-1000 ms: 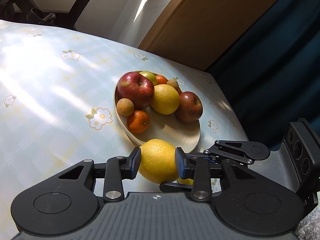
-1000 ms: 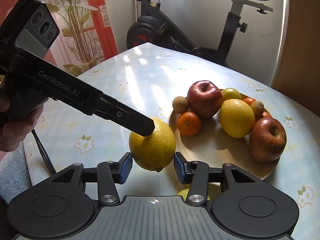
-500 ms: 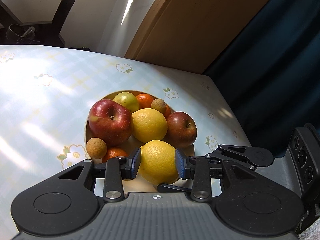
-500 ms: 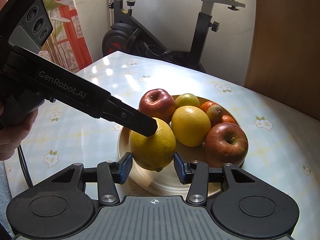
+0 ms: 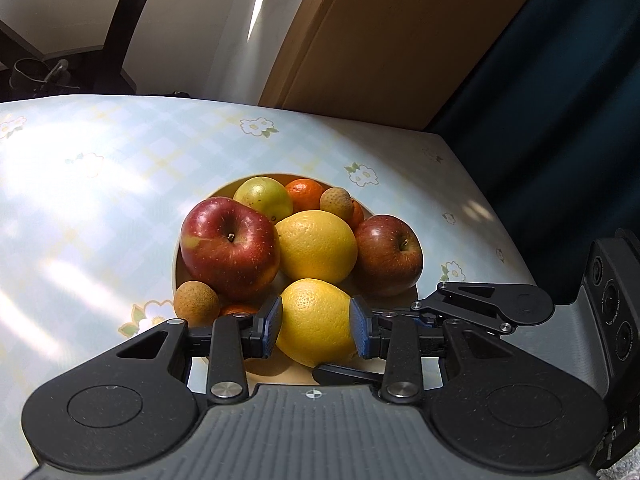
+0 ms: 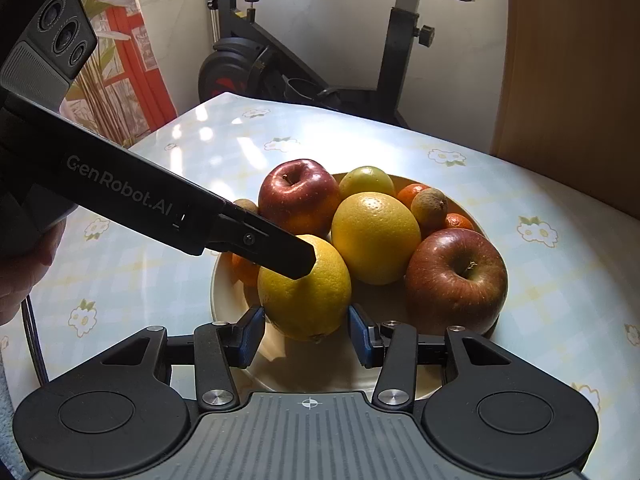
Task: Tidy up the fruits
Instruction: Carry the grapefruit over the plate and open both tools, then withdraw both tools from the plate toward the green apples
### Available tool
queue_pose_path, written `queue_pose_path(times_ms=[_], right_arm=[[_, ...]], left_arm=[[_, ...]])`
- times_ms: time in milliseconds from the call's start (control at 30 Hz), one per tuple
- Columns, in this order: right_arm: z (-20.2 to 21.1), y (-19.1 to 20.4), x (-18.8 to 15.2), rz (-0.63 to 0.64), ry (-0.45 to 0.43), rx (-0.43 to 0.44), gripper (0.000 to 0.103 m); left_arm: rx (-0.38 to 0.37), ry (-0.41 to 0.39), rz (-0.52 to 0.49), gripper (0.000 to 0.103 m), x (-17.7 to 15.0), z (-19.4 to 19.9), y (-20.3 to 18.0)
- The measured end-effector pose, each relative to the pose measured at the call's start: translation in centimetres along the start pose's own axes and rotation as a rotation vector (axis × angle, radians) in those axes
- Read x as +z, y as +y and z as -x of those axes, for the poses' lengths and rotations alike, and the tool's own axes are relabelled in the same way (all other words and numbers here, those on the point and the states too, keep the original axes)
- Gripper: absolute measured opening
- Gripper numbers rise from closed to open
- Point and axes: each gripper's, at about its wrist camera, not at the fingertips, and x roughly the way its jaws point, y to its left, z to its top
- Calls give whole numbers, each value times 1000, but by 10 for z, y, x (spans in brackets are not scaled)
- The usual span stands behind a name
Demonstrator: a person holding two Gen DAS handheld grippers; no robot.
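Left gripper [image 5: 316,322] jaws clamped on lemon [image 5: 314,320] above bowl [image 6: 228,300]; right gripper [image 6: 306,334] jaws apart, flanking it.

We saw the bowl [image 6: 224,304] crowded across its back and sides. A large red apple [image 6: 298,196] and a yellow orange [image 6: 374,236] filled the middle, a darker apple [image 6: 456,280] blocked the right side, and small fruits packed the far rim. Only the near part of the bowl lay bare, and there a held lemon [image 5: 316,322] hung between the left gripper [image 5: 316,322] fingers. The right gripper [image 6: 306,334] sat just under and beside that lemon, so the two tools crowded one gap. The tablecloth [image 5: 100,184] to the left of the bowl lay open. An exercise bike [image 6: 280,60] stood beyond the table's far edge.
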Motion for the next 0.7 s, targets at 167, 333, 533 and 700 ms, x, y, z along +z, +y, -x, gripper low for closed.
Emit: queue_pose_path(times_ms=[167, 333, 533, 700], right_arm=[[-1, 0, 0, -9, -8, 0, 43], [1, 5, -2, -12, -18, -26, 44], [15, 10, -4, -27, -57, -36, 45], [32, 12, -12, -64, -84, -63, 45]], left_arm=[[7, -9, 10, 38, 0, 3, 3], [22, -30, 6, 38, -1, 10, 2], [55, -70, -9, 38, -8, 26, -1], [112, -113, -13, 38, -17, 45, -2]])
